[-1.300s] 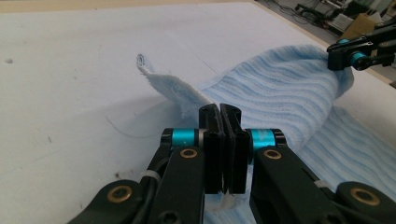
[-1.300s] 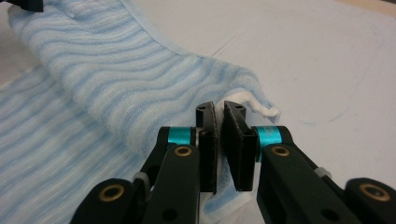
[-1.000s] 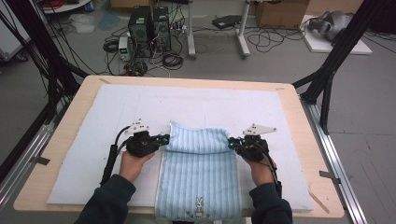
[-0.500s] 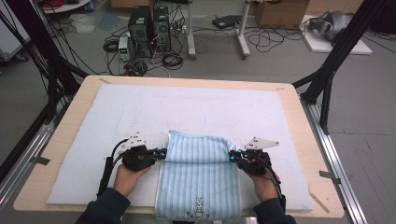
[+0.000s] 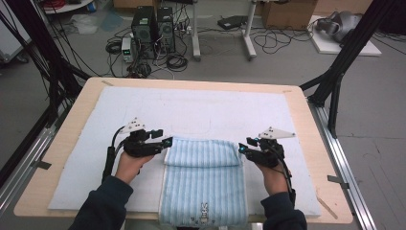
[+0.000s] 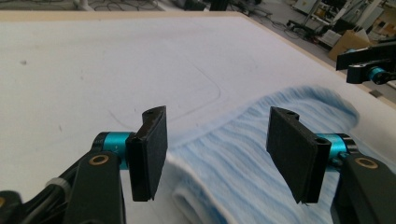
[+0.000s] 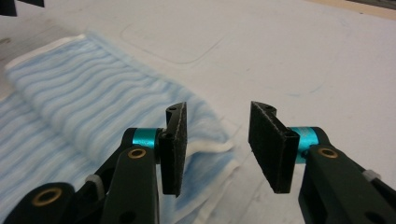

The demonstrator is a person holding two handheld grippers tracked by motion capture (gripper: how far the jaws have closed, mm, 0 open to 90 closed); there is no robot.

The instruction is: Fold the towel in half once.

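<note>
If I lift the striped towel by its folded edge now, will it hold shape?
Probably not: the striped towel looks soft terry, its fold bulging loosely, so it should droop. It seems light, and hangs over the table edge, so pushing may bunch it.

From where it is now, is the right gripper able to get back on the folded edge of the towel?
Probably yes. The right gripper has just been opening, with nothing between its jaws, and it sits right beside the towel's folded edge. Nothing lies between them on the white mat.
</note>
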